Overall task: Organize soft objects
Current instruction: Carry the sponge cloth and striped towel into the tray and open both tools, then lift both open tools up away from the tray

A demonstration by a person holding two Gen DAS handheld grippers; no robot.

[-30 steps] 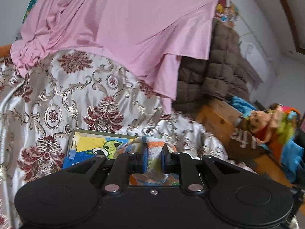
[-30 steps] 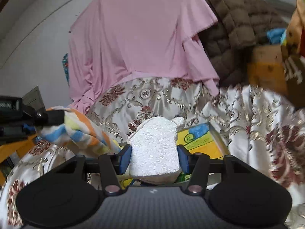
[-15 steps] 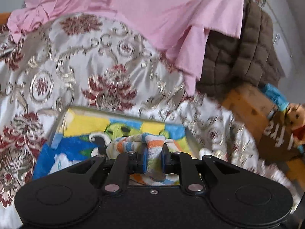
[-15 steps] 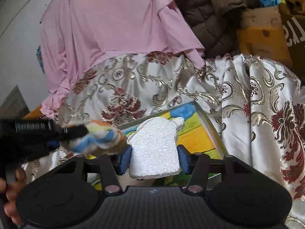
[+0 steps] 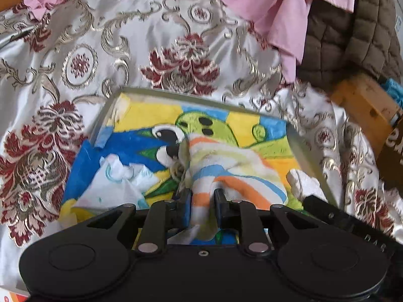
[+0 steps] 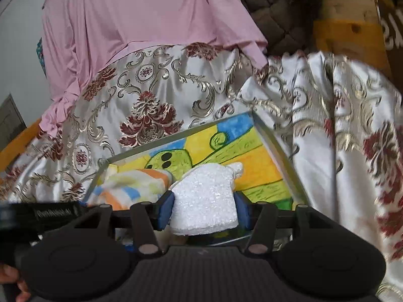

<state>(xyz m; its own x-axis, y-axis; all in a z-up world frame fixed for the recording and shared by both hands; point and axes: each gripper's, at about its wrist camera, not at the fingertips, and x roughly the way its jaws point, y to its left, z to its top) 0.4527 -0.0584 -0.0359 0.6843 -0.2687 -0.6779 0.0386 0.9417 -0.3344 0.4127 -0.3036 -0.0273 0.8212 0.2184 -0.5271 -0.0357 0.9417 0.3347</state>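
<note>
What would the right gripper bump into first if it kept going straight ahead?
Probably the floor of the tray, on its colourful picture. The right gripper, clamped on a white foam block, tilts down toward it. The striped cloth lies off to its left, so likely missed, though depth is hard to judge.

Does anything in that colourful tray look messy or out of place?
Yes: crumpled white paper lies in the tray's near left corner, among the soft things. The striped cloth lies bunched, not folded.
</note>
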